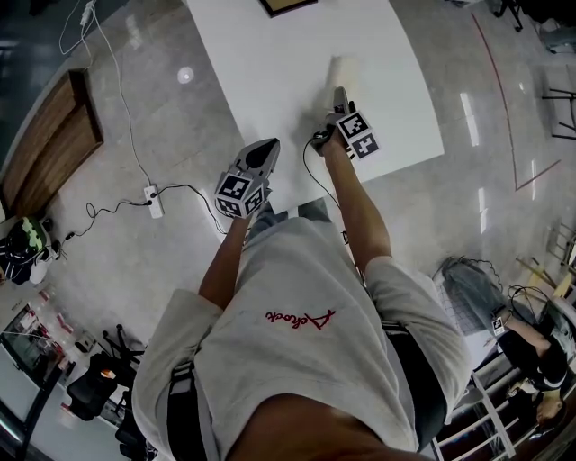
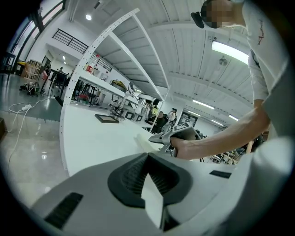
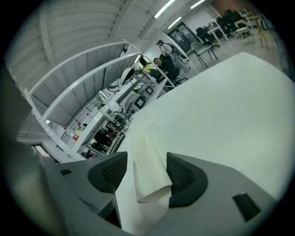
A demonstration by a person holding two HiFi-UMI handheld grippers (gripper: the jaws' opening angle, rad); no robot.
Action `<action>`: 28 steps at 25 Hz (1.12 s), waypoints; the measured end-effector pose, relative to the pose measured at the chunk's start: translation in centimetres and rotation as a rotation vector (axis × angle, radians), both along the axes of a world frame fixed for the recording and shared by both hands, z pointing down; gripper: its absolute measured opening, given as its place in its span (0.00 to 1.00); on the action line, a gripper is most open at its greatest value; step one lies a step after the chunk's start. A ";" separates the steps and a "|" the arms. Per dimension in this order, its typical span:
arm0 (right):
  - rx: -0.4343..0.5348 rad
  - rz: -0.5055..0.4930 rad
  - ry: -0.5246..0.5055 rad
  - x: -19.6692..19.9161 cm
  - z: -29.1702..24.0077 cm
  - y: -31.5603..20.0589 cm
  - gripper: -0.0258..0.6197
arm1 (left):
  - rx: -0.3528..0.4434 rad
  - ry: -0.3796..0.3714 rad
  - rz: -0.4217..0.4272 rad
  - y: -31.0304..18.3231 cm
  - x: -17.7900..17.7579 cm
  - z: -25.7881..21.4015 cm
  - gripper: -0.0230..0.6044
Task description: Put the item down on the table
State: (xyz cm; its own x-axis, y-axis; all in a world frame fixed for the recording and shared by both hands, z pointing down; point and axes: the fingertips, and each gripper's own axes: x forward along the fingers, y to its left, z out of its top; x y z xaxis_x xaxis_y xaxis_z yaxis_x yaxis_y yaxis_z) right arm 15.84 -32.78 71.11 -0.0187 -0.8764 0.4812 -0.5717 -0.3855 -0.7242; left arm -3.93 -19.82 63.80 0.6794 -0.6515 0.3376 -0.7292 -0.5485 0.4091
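We've got the folded sheet [image 3: 148,154] lying on the desk [image 1: 270,63] btwn the jaws of our right gripper [image 3: 147,174] (part open, not pinching it), long axis running off to 12 o'clock. At 8 o'clock our left gripper [image 1: 267,148] hangs back, jaws shut, empty.

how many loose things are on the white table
2: a cream folded cloth between the right gripper's open jaws, and a dark flat rectangular frame farther along the white table. More may lie beyond the picture's edge.
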 end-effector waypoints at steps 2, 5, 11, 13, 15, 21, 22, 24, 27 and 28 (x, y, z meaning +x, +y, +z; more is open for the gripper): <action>-0.018 -0.060 0.093 0.0 0.0 0.0 0.45 | -0.001 0.000 0.003 0.1 0.1 0.1 0.07; -0.050 -0.148 0.228 0.0 0.2 0.1 0.45 | -0.002 0.001 0.003 0.2 0.4 0.0 0.07; -0.097 -0.307 0.456 -0.5 0.7 0.0 0.45 | -0.001 0.003 0.002 0.0 0.2 0.2 0.07; -0.103 -0.359 0.517 -0.8 0.8 -0.1 0.45 | -0.001 0.004 0.003 0.0 0.3 0.2 0.07; -0.101 -0.391 0.565 -0.9 0.6 -0.1 0.45 | -0.001 0.005 0.005 0.0 0.5 0.1 0.07; -0.060 -0.544 0.815 -2.0 -0.1 -0.2 0.38 | -0.004 0.002 0.005 -0.1 0.3 0.2 0.07; -0.049 -0.571 0.849 -2.3 -0.2 -0.2 0.38 | -0.004 0.001 0.004 -0.1 0.2 0.3 0.07; -0.034 -0.605 0.884 -2.8 -0.3 0.0 0.37 | -0.004 0.001 0.004 -0.2 0.2 0.3 0.07; -0.023 -0.621 0.895 -2.7 -0.5 0.3 0.33 | -0.002 0.003 0.006 0.0 0.5 0.2 0.07; -0.022 -0.623 0.892 -2.7 -0.5 0.3 0.32 | -0.002 0.003 0.006 0.0 0.6 0.2 0.07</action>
State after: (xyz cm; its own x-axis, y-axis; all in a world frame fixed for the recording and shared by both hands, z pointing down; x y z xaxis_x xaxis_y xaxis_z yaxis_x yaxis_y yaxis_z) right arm 13.12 -32.48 70.61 -0.0928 -0.8253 0.5570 -0.9879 0.1463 0.0522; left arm -3.37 -19.82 64.02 0.6844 -0.6465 0.3371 -0.7247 -0.5522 0.4123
